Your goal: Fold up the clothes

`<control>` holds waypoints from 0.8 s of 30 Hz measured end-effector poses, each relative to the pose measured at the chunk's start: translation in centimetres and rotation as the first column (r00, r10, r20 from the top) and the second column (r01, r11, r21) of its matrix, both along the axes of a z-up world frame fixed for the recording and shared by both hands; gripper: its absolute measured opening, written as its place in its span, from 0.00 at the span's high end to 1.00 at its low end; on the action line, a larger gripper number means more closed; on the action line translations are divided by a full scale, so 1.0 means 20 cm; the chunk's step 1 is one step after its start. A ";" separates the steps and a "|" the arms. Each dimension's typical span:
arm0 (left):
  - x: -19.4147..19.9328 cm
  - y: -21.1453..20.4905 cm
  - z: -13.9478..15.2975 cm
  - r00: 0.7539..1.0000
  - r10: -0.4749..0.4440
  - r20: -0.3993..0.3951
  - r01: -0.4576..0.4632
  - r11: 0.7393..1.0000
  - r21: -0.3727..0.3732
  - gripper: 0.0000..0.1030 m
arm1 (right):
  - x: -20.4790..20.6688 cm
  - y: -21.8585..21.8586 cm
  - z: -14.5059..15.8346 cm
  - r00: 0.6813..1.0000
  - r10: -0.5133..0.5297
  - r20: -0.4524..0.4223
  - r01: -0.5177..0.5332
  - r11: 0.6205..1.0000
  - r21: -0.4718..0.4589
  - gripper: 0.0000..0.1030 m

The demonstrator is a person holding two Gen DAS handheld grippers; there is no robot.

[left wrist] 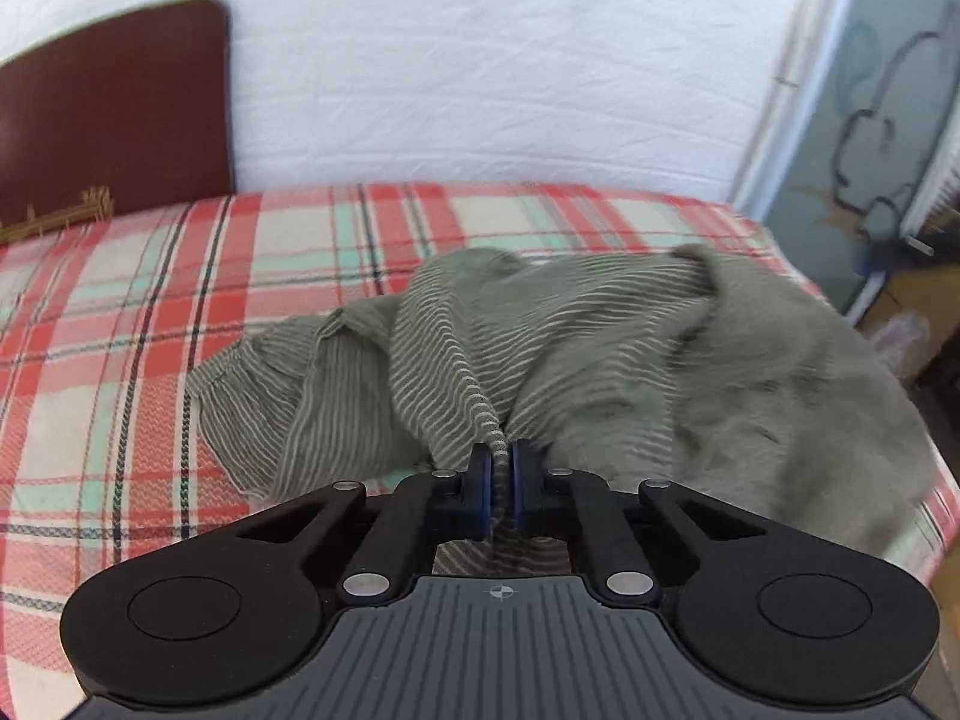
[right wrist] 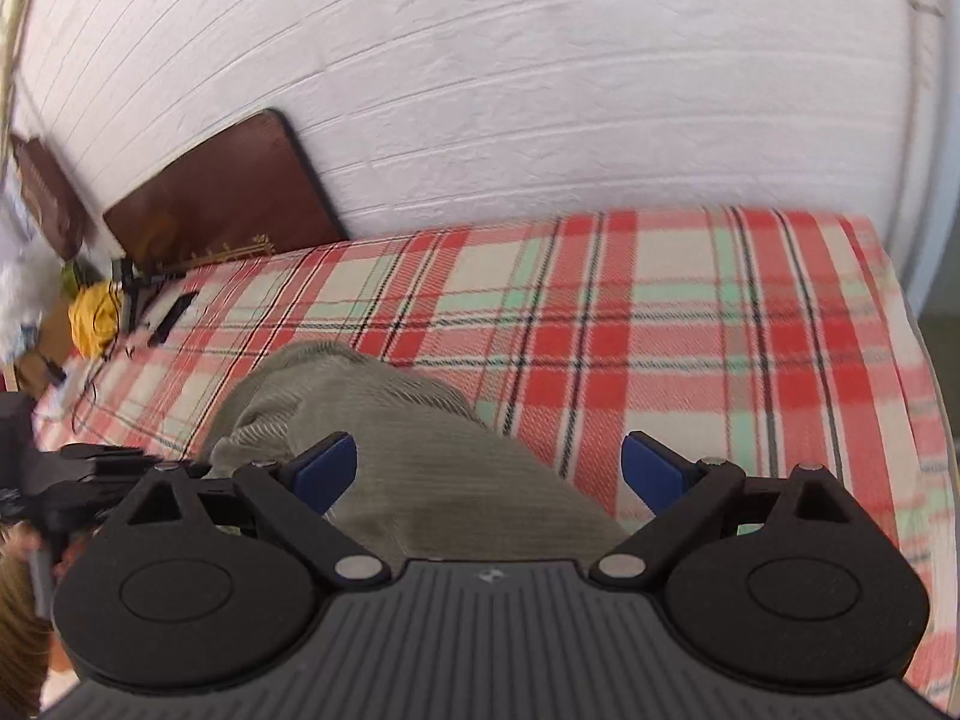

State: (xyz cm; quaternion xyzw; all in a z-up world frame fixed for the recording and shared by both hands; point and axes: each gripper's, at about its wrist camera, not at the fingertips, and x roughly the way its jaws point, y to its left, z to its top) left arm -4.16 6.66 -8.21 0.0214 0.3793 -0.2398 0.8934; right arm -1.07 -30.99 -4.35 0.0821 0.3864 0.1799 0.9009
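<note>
A grey-green striped garment (left wrist: 600, 348) lies crumpled on a red, cream and mint plaid bed cover (left wrist: 120, 324). My left gripper (left wrist: 499, 474) is shut on a pinched ridge of the garment, and the cloth rises in a taut fold to the blue pads. In the right wrist view the same garment (right wrist: 384, 420) lies below my right gripper (right wrist: 489, 471), whose blue pads stand wide apart over the cloth without pressing on it. The left gripper's black body (right wrist: 78, 474) shows at the left edge of that view.
A white brick-pattern wall (right wrist: 540, 90) runs behind the bed. A brown headboard (left wrist: 114, 108) stands at the left. A black phone (right wrist: 171, 309), cables and a yellow object (right wrist: 93, 318) lie near the headboard. The bed's right edge (left wrist: 936, 480) drops toward clutter by a pale door.
</note>
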 end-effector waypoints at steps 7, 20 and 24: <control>-0.42 0.03 -0.02 0.997 -0.079 0.000 0.079 0.997 -0.011 0.99 | 0.23 0.35 0.03 0.987 0.158 0.022 -0.156 0.984 -0.086 0.07; -0.09 0.13 -0.01 0.986 0.129 0.106 -0.123 0.991 -0.060 0.27 | 0.60 1.33 -0.14 0.875 0.477 -0.087 -0.462 0.766 -0.446 0.07; 0.05 0.11 -0.11 0.993 0.108 0.046 -0.105 0.992 -0.076 0.25 | 0.68 1.55 -0.29 0.825 0.531 -0.195 -0.545 0.653 -0.526 0.08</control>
